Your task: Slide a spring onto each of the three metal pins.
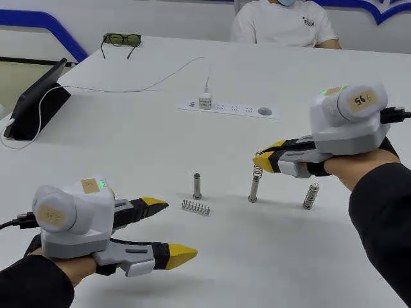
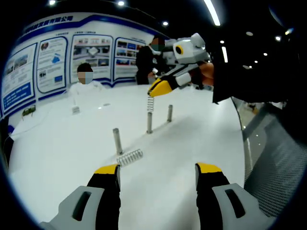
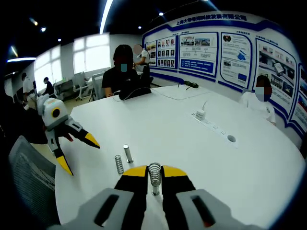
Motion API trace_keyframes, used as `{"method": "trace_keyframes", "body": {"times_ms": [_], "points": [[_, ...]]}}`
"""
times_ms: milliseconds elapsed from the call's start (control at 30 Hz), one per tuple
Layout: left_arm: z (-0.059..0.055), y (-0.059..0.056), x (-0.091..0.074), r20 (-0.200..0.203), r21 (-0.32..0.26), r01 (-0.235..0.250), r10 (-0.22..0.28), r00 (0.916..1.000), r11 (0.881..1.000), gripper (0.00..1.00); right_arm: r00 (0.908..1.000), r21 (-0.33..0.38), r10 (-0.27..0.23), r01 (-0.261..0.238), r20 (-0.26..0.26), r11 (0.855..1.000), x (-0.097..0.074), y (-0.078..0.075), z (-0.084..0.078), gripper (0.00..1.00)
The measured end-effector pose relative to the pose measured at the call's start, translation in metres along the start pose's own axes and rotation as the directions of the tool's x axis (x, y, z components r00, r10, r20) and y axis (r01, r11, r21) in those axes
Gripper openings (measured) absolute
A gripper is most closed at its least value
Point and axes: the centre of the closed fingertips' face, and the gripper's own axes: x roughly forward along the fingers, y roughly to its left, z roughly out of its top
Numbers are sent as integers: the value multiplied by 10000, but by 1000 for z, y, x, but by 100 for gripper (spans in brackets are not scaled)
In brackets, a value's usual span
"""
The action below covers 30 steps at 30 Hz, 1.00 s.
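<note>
At the top of the middle pin (image 1: 254,187), the right gripper (image 1: 264,160) is clamped on a spring (image 1: 257,171), a second spring (image 1: 196,206) lies on the desk (image 1: 128,141) just beside the bare left pin (image 1: 197,185), and the left gripper (image 1: 172,230) hovers with its jaws apart.

Before the spread left gripper (image 1: 180,229) the plain white tabletop (image 1: 128,147) lies open; a loose coiled steel spring (image 1: 196,206) lies beside the bare upright metal pin (image 1: 197,185); the right gripper (image 1: 260,160), clamped on a second spring (image 1: 257,172), crowds the middle pin (image 1: 253,191).
</note>
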Motion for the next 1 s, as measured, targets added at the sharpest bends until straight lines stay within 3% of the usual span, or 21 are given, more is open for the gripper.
{"method": "trace_keyframes", "body": {"times_ms": [1000], "points": [[-5, -1, 1, -103, -103, -30, 29, 9999, 9999, 64, 9996, 555, 92, -77, -267, 9984, 15, -3, -26, 12]]}}
